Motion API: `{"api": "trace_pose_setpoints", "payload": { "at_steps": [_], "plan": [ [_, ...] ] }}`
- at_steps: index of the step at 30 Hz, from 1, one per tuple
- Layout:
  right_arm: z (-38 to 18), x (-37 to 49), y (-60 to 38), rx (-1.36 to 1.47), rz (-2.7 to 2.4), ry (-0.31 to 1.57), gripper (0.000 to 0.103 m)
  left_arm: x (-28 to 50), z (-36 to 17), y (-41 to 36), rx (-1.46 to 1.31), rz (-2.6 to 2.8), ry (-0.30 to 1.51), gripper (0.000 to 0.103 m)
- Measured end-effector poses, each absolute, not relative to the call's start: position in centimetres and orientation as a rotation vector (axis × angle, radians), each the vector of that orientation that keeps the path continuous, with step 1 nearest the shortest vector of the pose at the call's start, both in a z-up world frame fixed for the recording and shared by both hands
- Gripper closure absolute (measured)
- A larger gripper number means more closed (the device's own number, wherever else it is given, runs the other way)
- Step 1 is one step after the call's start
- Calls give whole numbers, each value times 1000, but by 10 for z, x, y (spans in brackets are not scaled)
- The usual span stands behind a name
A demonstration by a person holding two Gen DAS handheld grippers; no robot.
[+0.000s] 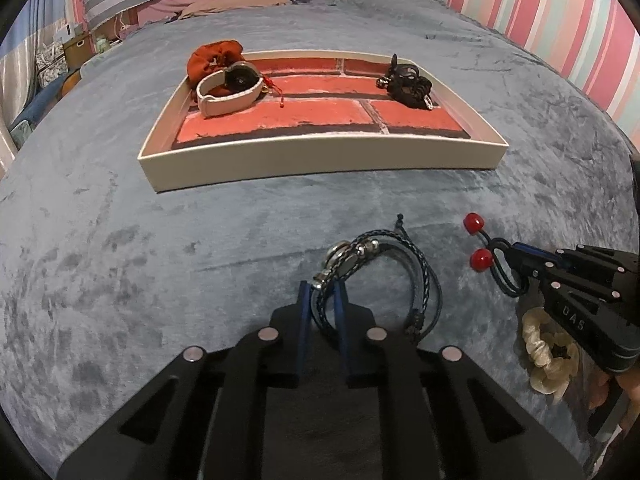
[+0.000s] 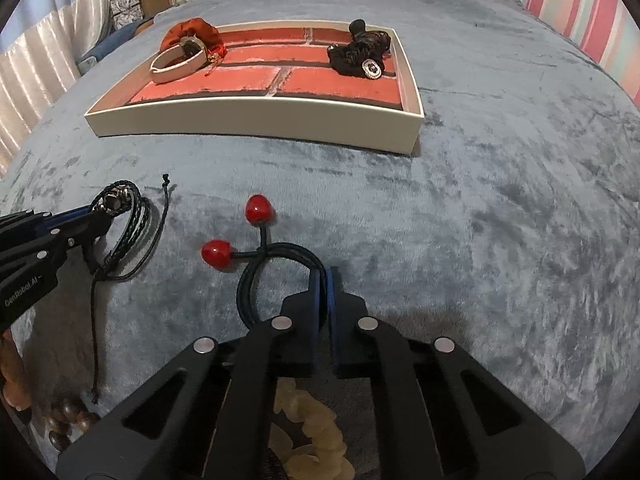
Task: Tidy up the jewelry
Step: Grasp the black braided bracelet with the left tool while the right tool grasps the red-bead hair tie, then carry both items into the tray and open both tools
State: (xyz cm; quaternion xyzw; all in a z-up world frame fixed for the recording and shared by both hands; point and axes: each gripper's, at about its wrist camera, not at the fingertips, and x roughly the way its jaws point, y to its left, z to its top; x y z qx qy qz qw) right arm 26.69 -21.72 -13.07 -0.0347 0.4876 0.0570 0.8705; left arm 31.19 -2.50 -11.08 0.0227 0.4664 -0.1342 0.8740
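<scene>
1. Left tool [image 1: 323, 292] is clamped on the braided bracelet [image 1: 374, 264], on the bed [image 1: 160, 248] in front of the tray [image 1: 320, 160].
2. Right tool [image 2: 325, 280] is clamped on the black hair tie [image 2: 276, 264] with red beads [image 2: 259, 209], also in front of the tray.
3. A watch [image 1: 228, 92] and a black scrunchie [image 1: 408, 82] are held inside the tray.
</scene>
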Motion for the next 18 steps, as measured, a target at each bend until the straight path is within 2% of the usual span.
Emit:
{"api": "trace_pose_setpoints", "payload": {
  "at_steps": [18],
  "plan": [
    [-104,263,-230,-17,128,895,99,315,-87,-12,29,-275,898,91]
  ]
}}
